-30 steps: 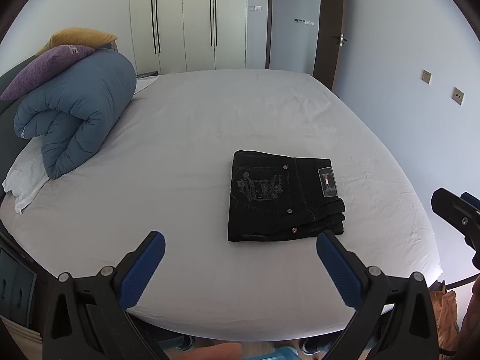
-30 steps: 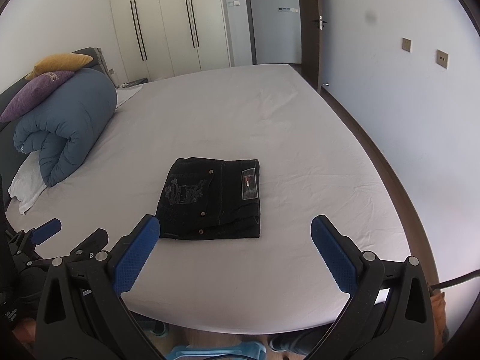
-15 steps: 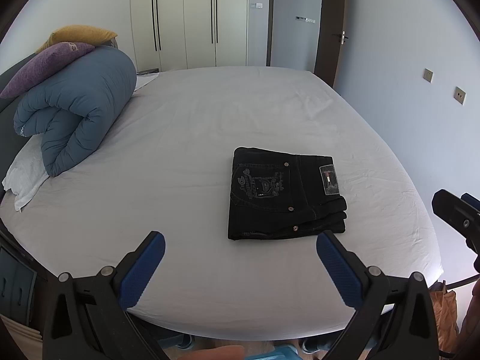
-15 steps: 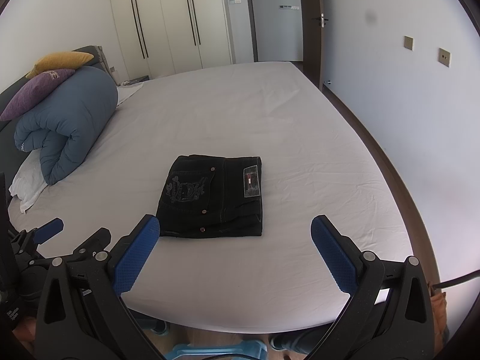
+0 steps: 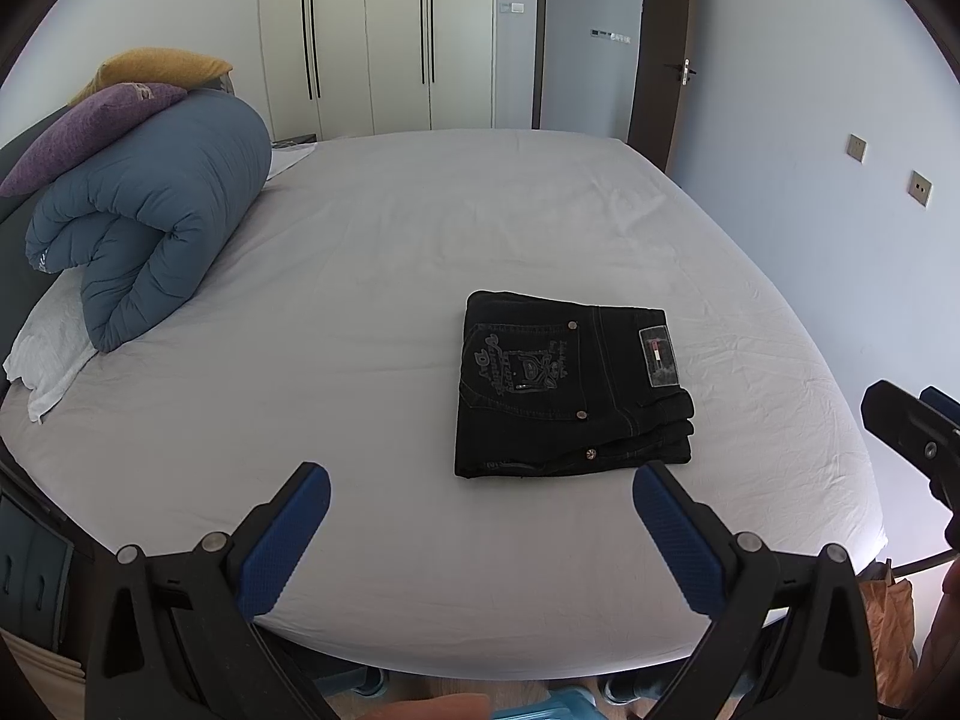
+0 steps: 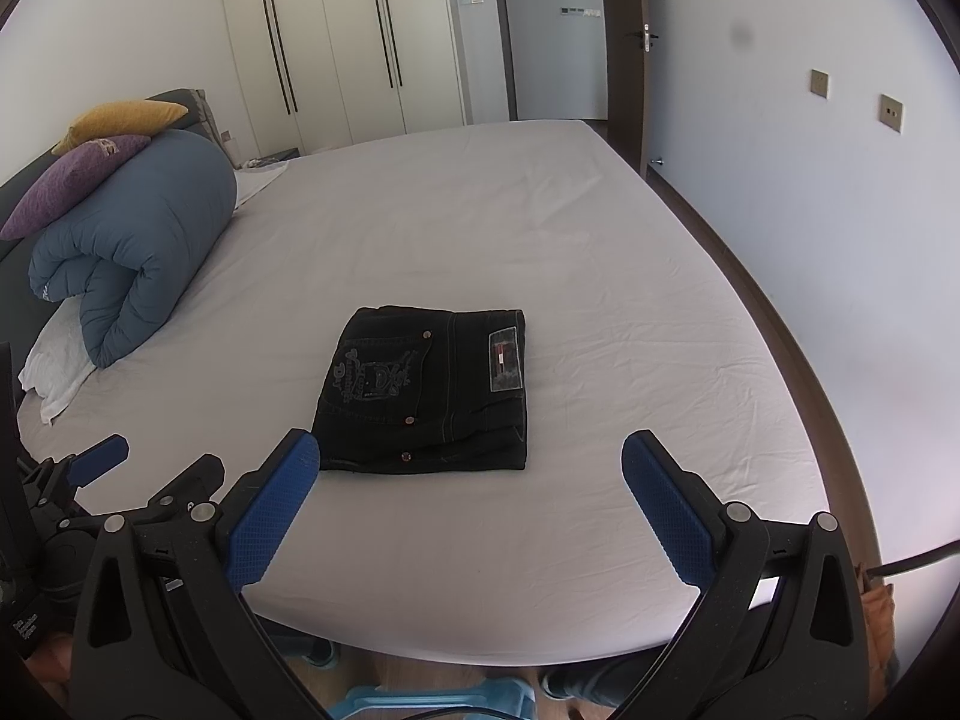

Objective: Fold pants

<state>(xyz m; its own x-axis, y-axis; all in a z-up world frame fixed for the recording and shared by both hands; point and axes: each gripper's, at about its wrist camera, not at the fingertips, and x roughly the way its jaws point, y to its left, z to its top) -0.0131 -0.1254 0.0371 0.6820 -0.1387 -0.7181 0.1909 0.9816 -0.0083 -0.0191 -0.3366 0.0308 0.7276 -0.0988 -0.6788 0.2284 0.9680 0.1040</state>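
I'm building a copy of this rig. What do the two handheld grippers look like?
Both match: the left gripper and right gripper have black plastic frames with silver pivot bolts, and long fingers faced with blue cross-hatched pads. A black cable runs beside the right one.

White-sheeted bed (image 5: 420, 228), wardrobe (image 5: 372, 36) behind, door (image 5: 660, 48) ajar, prob. wood floor.

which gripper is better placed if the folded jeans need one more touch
Right, marginally. In the right wrist view the folded black jeans lie just ahead of the open right gripper, overlapping its left fingertip. In the left wrist view they sit off toward the open left gripper's right finger. Neither touches them.
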